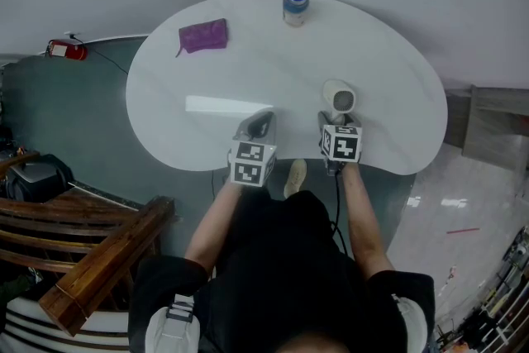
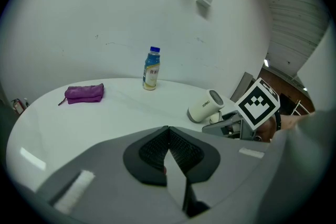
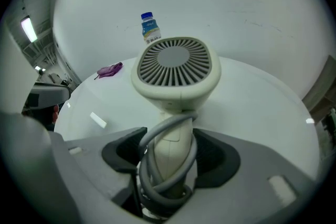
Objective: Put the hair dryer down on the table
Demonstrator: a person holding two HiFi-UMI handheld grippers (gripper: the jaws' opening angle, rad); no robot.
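Head view, dryer: the cream dryer [image 1: 340, 97] sits on the white worktop [image 1: 165, 95], on the right side, close to the near edge.
Head view, right hand-held gripper [image 1: 333, 124]: just near of the dryer, at its handle.
Head view, left hand-held gripper [image 1: 261, 125]: left of the dryer and apart from it, tip over the worktop.
Head view, far things: a purple pouch [image 1: 203, 35] lies far left. A bottle [image 1: 295, 4] with a blue cap stands at the far edge.
Left gripper view, jaws: clenched, pads pressed together, nothing between them.
Left gripper view, scene: the dryer lies on its side on the worktop at the right, with the right hand-held gripper just right of it. The pouch is on the far left and the bottle is in the far middle.
Right gripper view, jaws: released. They stand apart on either side of the dryer's handle and do not squeeze it.
Right gripper view, dryer: its round slotted end faces the camera. A grey cord [image 3: 171, 124] is wound round the handle.
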